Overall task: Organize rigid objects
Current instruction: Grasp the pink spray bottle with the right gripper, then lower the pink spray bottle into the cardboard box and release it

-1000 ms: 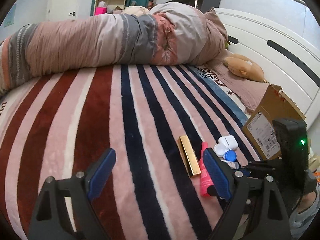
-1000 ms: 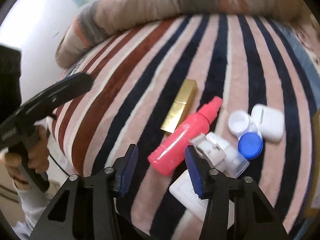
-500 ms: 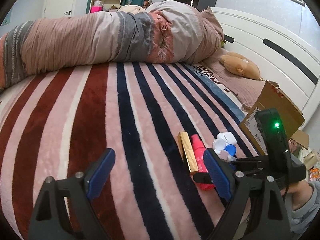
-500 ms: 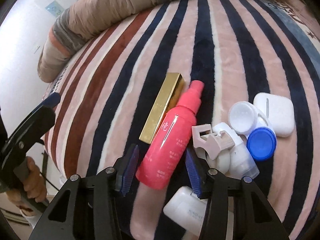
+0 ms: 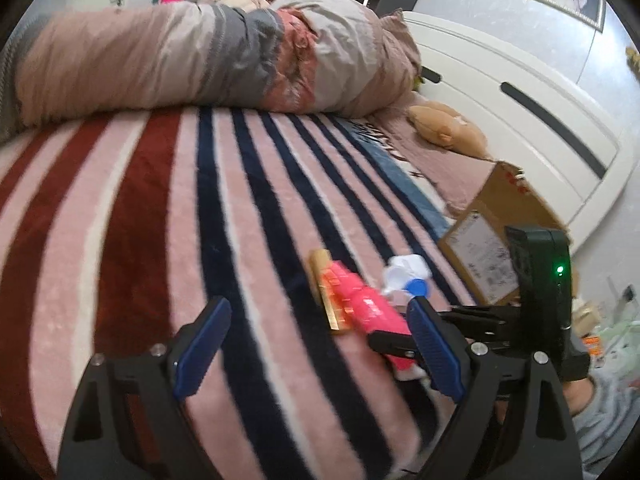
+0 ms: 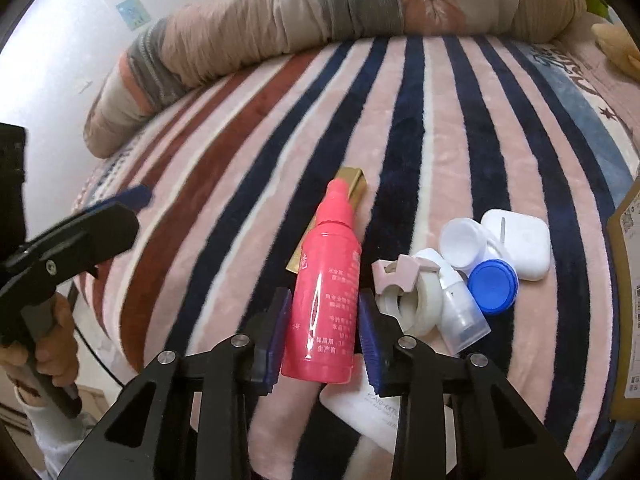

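Observation:
My right gripper (image 6: 324, 320) is shut on the lower body of a pink spray bottle (image 6: 330, 292), its blue pads pressed on both sides. The bottle's nozzle lies over a gold rectangular box (image 6: 354, 186). Right of it sit a white tape roll with a pink clip (image 6: 408, 300), a clear small bottle (image 6: 464, 320), a contact-lens case with a blue cap (image 6: 492, 286) and a white earbud case (image 6: 516, 242). A white flat packet (image 6: 360, 412) lies under the gripper. My left gripper (image 5: 316, 348) is open and empty above the striped blanket, left of the pink bottle (image 5: 368, 304).
A striped plush blanket (image 6: 440, 128) covers the bed. A rolled duvet (image 5: 200, 56) lies along the far side. A cardboard box (image 5: 488, 240) stands at the right edge, by a plush toy (image 5: 444, 128) and the white headboard (image 5: 520, 92).
My right gripper has moved forward over the pink bottle and closed on its body. The left gripper has stayed open and shifted slightly closer to the objects.

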Action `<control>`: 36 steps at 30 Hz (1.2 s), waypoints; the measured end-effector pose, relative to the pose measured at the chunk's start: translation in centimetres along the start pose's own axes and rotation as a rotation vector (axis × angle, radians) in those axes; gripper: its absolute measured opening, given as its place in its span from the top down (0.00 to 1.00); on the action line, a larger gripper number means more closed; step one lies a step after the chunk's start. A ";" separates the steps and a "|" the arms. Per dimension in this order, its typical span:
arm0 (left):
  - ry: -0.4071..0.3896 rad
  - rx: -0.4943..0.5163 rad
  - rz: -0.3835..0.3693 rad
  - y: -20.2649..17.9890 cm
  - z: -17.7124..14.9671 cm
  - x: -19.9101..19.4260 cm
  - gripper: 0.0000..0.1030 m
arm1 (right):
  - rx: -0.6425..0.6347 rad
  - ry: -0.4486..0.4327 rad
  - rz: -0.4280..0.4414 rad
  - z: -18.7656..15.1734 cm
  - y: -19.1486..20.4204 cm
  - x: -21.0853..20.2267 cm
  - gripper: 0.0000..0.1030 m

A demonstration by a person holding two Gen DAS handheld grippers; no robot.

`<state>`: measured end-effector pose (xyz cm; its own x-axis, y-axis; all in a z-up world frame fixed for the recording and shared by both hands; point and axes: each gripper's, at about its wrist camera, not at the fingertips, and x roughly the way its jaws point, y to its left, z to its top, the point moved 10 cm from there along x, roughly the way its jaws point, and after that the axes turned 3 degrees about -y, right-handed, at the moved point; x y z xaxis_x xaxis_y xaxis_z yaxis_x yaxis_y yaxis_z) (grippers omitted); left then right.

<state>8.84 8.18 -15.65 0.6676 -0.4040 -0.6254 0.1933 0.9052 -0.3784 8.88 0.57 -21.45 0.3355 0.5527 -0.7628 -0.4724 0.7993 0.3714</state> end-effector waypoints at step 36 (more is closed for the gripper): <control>-0.105 0.049 -0.148 -9.9 4.5 -3.1 0.62 | -0.334 -0.196 0.203 3.7 6.9 -9.5 0.74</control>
<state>8.11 1.10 -6.88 0.7003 -0.5192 -0.4899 0.3280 0.8436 -0.4251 5.38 1.71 -9.66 0.3422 0.7508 -0.5650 -0.7716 0.5677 0.2871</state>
